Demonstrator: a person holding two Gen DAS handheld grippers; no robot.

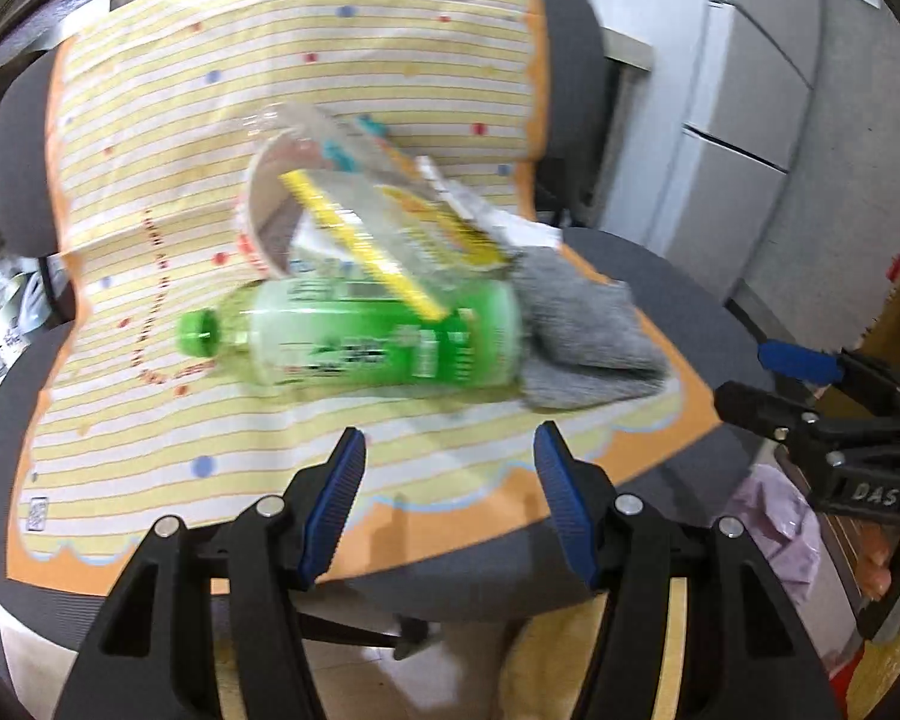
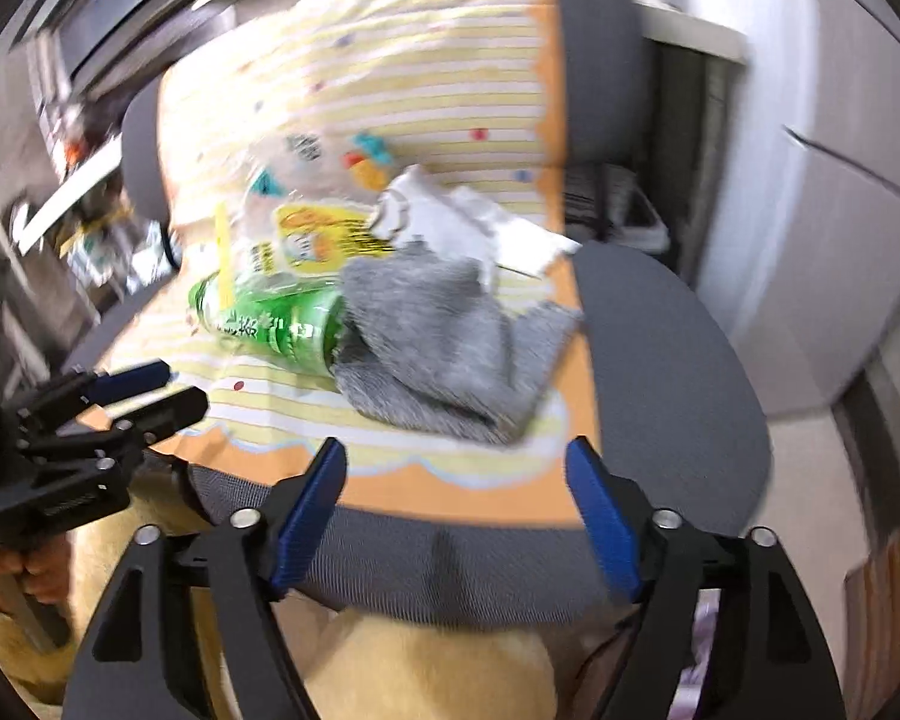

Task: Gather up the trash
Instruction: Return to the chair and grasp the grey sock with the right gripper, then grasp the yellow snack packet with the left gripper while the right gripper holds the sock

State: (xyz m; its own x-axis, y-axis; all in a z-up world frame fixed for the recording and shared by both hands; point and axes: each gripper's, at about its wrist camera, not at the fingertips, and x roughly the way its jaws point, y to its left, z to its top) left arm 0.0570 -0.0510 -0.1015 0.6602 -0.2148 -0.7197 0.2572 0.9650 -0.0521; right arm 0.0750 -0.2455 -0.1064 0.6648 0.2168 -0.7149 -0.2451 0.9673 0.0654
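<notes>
A green plastic bottle (image 1: pixel 360 336) (image 2: pixel 276 324) lies on its side on a striped towel (image 1: pixel 210 120) (image 2: pixel 426 90) spread over an office chair. Behind it are a tipped paper cup (image 1: pixel 270 204), a clear wrapper with yellow print (image 1: pixel 390 210) (image 2: pixel 306 240) and crumpled white paper (image 1: pixel 492 216) (image 2: pixel 462 222). A grey cloth (image 1: pixel 582 336) (image 2: pixel 444 330) lies against the bottle's base. My left gripper (image 1: pixel 450 438) (image 2: pixel 180 387) hovers open and empty in front of the bottle. My right gripper (image 2: pixel 456 450) (image 1: pixel 750 378) is open and empty in front of the grey cloth.
The grey chair seat (image 1: pixel 660 300) (image 2: pixel 660 360) shows bare to the right of the towel. White cabinets (image 1: pixel 750 120) stand to the right. A pale purple bag (image 1: pixel 774 528) lies low beside the chair. Cluttered shelves (image 2: pixel 90 228) fill the left background.
</notes>
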